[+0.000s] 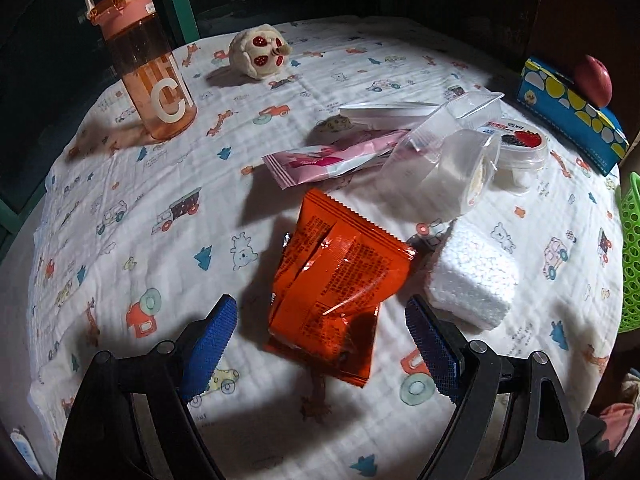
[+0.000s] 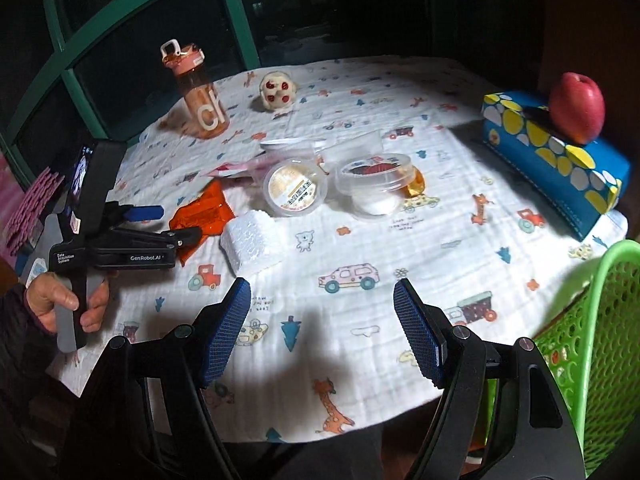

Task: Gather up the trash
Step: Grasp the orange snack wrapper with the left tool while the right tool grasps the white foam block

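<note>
Several pieces of trash lie bunched near the middle of the worktop (image 2: 360,240), which is covered by a white cloth printed with cars and animals. Nearest the left tool (image 1: 320,332) is an orange snack wrapper (image 1: 336,280): its lower end sits between the two blue pads, which stand wide and apart from it on both sides, gripping nothing. Just right of the wrapper lies a white foam block (image 1: 472,280), close to the right-hand pad but not touching it. Beyond the wrapper come a pink wrapper (image 1: 332,160), a clear cup on its side (image 1: 448,160), a lidded tub with a berry label (image 1: 516,148) and a flat white lid (image 1: 384,110), all crowded together.

From the right wrist view, the right tool (image 2: 322,328) hangs over bare cloth near the worktop's front edge, its pads moderately spread and empty. The foam block (image 2: 252,244) and a round tub with a tan label (image 2: 296,190) lie ahead of it, well apart from its pads. A hand (image 2: 60,300) grips the left tool's handle at the left.

Open cloth lies to the left and front of the pile. An orange water bottle (image 1: 148,64) and a small plush toy (image 1: 260,52) stand toward the far edge. A blue tissue box (image 2: 556,160) with an apple (image 2: 576,108) on it sits at the right edge, and a green perforated basket (image 2: 592,340) stands just off the front right corner.
</note>
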Demonstrator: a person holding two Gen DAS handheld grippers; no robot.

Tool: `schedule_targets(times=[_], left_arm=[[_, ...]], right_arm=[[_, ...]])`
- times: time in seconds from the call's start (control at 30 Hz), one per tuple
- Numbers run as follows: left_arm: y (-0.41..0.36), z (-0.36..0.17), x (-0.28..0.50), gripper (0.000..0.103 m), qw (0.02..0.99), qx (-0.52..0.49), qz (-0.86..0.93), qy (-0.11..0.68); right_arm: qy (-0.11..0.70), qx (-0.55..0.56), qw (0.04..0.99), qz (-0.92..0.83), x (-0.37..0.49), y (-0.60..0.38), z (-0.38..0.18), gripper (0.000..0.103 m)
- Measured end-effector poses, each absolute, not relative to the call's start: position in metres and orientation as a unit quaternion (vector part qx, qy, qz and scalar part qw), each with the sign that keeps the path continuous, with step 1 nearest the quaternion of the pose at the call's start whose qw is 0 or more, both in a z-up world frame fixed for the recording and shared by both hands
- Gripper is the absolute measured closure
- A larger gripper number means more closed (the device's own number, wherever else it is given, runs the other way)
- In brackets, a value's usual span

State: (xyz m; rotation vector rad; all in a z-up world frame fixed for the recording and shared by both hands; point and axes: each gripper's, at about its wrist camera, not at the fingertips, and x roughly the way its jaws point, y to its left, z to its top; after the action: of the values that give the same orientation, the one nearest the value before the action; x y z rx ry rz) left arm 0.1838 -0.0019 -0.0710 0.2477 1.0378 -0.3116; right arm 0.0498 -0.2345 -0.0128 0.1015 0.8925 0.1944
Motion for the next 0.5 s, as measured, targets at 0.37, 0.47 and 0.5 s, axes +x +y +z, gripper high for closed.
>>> schedule_targets(times=[0.37, 0.47, 0.5], left_arm=[[0.005, -0.094, 0.204, 0.038, 0.832, 0.108, -0.197, 0.508], [0.008, -0.093, 0.203, 0.046, 0.833, 0.102, -0.207, 0.502], [0.009, -0.093, 0.203, 0.049, 0.834, 0.100, -0.209, 0.500]], right_arm=[[0.462, 0.007, 0.876, 0.138, 0.102, -0.183, -0.042, 0.029], [0.467, -0.009, 0.871, 0.149, 0.115, -0.170, -0.050, 0.029], [0.470, -0.015, 0.869, 0.152, 0.119, -0.165, -0.053, 0.029]])
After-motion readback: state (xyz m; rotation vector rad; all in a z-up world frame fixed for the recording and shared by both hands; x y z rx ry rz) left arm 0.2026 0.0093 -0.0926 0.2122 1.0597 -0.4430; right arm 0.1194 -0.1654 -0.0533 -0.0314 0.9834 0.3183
